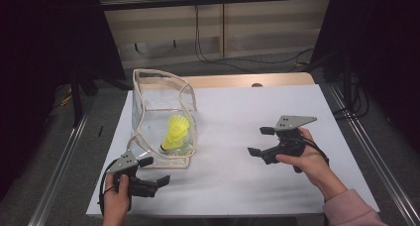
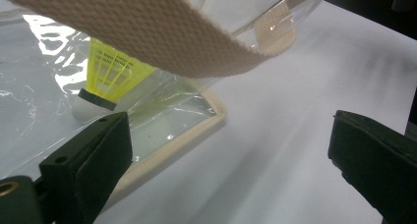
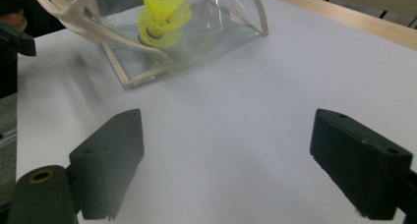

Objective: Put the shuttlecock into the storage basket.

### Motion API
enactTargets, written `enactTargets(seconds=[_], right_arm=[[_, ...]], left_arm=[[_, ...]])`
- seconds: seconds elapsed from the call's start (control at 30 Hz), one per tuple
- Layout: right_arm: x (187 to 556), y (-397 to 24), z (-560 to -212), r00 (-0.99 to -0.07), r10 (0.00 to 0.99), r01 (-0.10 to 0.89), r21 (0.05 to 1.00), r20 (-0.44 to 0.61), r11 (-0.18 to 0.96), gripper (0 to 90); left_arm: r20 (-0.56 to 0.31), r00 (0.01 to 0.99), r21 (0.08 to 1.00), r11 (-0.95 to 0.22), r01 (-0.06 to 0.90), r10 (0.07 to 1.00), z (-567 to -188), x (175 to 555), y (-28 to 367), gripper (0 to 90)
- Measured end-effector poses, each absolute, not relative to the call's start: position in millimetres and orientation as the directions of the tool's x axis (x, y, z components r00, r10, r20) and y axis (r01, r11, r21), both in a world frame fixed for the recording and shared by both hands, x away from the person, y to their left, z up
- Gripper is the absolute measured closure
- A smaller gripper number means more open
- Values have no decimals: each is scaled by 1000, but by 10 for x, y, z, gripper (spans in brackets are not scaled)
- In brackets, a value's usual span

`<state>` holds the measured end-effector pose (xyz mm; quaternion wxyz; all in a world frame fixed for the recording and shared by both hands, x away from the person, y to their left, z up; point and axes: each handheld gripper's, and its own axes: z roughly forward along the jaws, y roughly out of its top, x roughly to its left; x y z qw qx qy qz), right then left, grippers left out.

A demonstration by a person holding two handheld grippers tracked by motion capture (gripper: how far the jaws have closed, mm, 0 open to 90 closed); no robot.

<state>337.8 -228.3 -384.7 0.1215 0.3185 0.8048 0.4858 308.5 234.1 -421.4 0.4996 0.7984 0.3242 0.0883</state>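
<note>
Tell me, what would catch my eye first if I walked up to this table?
Most likely the bright yellow shuttlecocks, stacked inside a clear plastic bag with cream cloth edging, standing at the left of the white table. Next, the two black hand-held tools: the left tool sits right by the bag's near corner, and the right tool hovers open over bare table, holding nothing.

One clear bag (image 1: 148, 107) stands on one white sheet (image 1: 237, 186), with two yellow shuttlecocks (image 1: 177, 132) inside (nested together, so the count is uncertain); two grippers.
</note>
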Motion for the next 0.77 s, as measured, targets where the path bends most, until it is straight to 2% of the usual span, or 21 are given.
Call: enactTargets(seconds=[0.77], right_arm=[[3084, -2791, -4333, -694, 706, 449, 853, 143, 268, 127]], left_arm=[[-175, 772, 852, -299, 429, 610, -4222, 3107, 2353, 28]])
